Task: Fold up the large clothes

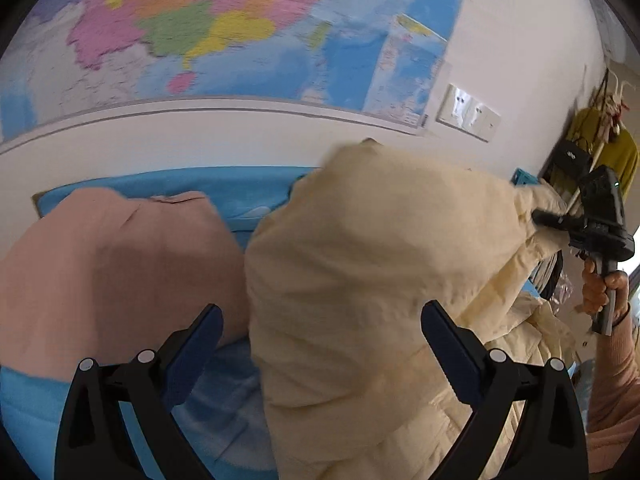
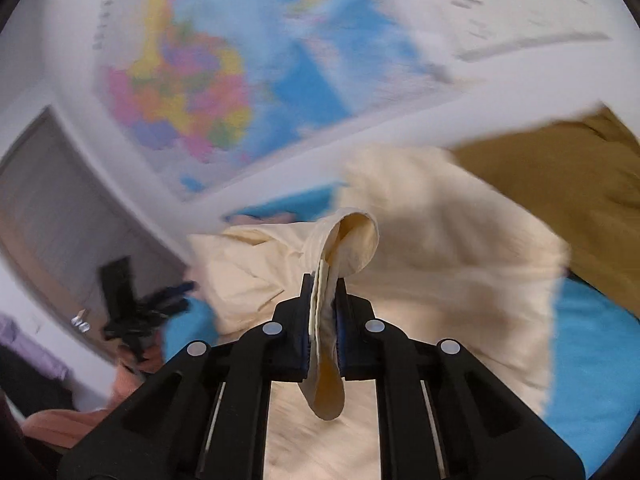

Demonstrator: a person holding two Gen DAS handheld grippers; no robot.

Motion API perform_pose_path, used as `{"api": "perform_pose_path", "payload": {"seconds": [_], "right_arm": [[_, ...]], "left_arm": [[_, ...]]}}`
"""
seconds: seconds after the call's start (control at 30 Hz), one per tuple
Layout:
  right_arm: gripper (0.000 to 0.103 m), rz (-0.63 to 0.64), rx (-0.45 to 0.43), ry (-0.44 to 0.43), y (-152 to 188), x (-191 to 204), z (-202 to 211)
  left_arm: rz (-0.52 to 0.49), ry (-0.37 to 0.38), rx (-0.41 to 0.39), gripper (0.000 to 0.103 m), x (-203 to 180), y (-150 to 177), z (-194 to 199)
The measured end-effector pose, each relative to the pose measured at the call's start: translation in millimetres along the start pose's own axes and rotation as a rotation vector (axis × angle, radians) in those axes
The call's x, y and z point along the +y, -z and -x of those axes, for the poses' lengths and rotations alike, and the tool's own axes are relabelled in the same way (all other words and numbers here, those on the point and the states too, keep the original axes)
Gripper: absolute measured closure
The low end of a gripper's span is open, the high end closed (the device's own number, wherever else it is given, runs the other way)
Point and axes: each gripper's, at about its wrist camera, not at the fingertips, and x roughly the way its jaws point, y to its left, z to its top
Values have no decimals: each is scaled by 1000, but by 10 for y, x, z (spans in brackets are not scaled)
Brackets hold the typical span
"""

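A large cream padded jacket [image 1: 360, 248] hangs bunched over the blue bed sheet [image 1: 224, 400]. My left gripper [image 1: 322, 340] is open, its fingers on either side of the jacket's lower fold without clamping it. My right gripper [image 2: 324, 312] is shut on a cream edge of the jacket [image 2: 440, 248], which folds over the jaws. The right gripper also shows at the right of the left wrist view [image 1: 556, 218], lifting the jacket. The left gripper shows blurred in the right wrist view [image 2: 176, 296].
A pink garment [image 1: 108, 264] lies on the bed at left. An olive-brown garment [image 2: 560, 192] lies at right. A coloured wall map [image 1: 224, 28], wall sockets [image 1: 468, 112] and a coat rack with a yellow garment [image 1: 616, 152] stand behind.
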Motion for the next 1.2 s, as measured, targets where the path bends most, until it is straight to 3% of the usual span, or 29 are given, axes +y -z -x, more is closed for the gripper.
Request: {"api": "perform_pose_path", "payload": {"seconds": [0.13, 0.17, 0.23, 0.3, 0.33, 0.4, 0.47, 0.53, 0.67, 0.8, 0.9, 0.93, 0.97, 1.0, 1.03, 1.2], "right_arm": [[86, -144, 171, 194, 405, -676, -258], [77, -174, 223, 235, 510, -814, -353], [71, -208, 271, 249, 592, -925, -426], [43, -178, 236, 275, 527, -834, -296], [23, -144, 196, 301, 444, -734, -207], [21, -36, 89, 334, 267, -447, 36], [21, 40, 48, 279, 93, -187, 121], [17, 133, 35, 135, -87, 207, 16], [14, 202, 178, -71, -312, 702, -751], [18, 170, 422, -141, -482, 983, -1938], [22, 128, 577, -119, -425, 1033, -2611], [36, 113, 639, -136, -375, 1024, -2797], [65, 105, 696, -174, -326, 1024, -2939], [80, 97, 723, -221, -311, 1032, -2998], [96, 115, 715, -260, -342, 1071, -3026], [101, 279, 457, -209, -731, 1298, -2941]], "left_arm": [[-18, 33, 52, 7, -144, 41, -311], [-36, 8, 75, 7, -191, 73, -434], [-57, -48, 120, 7, -225, 146, -631], [-50, -73, 169, 8, -180, 239, -780], [-39, -72, 183, 8, -146, 288, -822], [-24, -52, 180, 8, -91, 358, -822], [-17, -36, 164, 8, -74, 391, -783], [-13, -23, 150, 8, -70, 412, -762], [-4, -26, 150, 8, -76, 450, -783], [9, -22, 146, 7, -79, 444, -784], [21, -14, 144, 7, -74, 449, -796], [29, -8, 145, 7, -59, 460, -801], [37, -1, 147, 7, -28, 464, -808], [46, 5, 150, 7, -5, 470, -822], [55, 15, 152, 7, 17, 481, -830], [48, 47, 120, 7, 38, 518, -818]]}}
